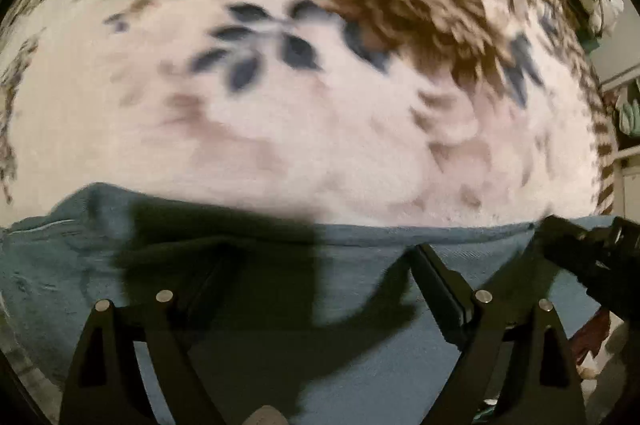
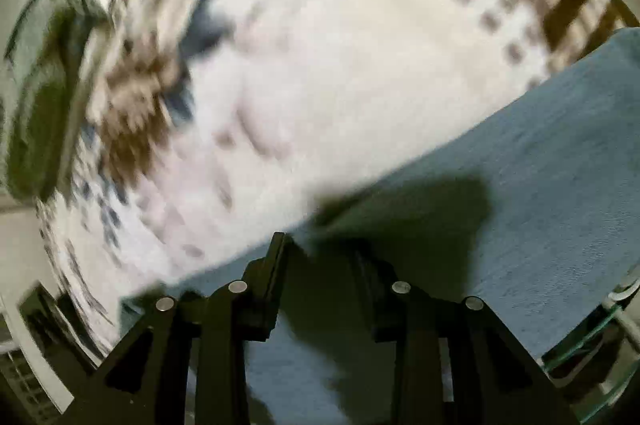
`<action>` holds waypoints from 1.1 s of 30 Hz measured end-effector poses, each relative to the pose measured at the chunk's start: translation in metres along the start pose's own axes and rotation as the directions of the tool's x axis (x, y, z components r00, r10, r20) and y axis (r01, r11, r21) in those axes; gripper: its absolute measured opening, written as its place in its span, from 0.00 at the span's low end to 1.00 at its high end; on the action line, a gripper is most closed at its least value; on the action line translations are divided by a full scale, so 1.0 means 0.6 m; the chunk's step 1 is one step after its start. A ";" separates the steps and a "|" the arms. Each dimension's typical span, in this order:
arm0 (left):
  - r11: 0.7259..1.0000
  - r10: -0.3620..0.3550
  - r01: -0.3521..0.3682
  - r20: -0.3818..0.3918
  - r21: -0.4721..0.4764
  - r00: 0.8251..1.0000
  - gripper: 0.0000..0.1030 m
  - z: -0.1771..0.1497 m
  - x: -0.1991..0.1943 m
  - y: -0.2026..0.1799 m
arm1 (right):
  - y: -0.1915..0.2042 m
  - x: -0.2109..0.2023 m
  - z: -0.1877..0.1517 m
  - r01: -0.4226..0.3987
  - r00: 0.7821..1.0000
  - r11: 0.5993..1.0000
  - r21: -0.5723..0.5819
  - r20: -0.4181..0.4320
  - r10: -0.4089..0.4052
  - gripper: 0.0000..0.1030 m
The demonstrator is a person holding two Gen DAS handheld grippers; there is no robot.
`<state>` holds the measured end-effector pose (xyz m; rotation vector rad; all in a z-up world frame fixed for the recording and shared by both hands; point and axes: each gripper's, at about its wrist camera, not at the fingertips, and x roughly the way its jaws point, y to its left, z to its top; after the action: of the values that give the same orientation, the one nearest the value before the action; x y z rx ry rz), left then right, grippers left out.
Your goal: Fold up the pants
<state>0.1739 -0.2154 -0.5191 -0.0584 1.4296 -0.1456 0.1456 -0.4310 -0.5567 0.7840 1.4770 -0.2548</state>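
Blue denim pants (image 1: 360, 305) lie flat on a white blanket (image 1: 280, 145) with a brown and dark-blue flower print. In the left wrist view my left gripper (image 1: 320, 257) hovers just over the pants near their far edge, jaws wide apart and empty. The other gripper (image 1: 592, 253) shows at the right edge of that view. In the right wrist view my right gripper (image 2: 320, 249) is open and empty over the pants (image 2: 540, 205), close to their edge, with the blanket (image 2: 340, 65) beyond. Both views are motion-blurred.
Shelves with light-coloured items (image 1: 628, 113) stand at the far right in the left wrist view. A glass edge (image 2: 588, 337) shows at the lower right and a pale floor or wall strip (image 2: 24, 257) at the left in the right wrist view.
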 end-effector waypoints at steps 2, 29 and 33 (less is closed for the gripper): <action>1.000 0.005 -0.004 0.027 -0.023 1.000 0.87 -0.009 -0.036 0.039 | -0.010 -0.021 0.003 -0.034 0.999 0.999 0.037 -0.014 0.035 0.34; 0.901 0.202 -0.216 -0.079 -0.376 0.976 0.88 -0.140 -0.046 0.404 | 0.419 0.145 -0.156 -0.148 0.959 0.875 -0.460 -0.282 0.014 0.34; 0.914 0.186 -0.192 -0.052 -0.357 0.981 0.88 -0.121 -0.072 0.403 | 0.376 0.096 -0.128 -0.294 0.912 0.901 -0.318 -0.376 0.165 0.35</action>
<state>0.1123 0.0332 -0.5179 -0.2209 1.4562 0.2803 0.2279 -0.2014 -0.5336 0.7102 1.6700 0.3548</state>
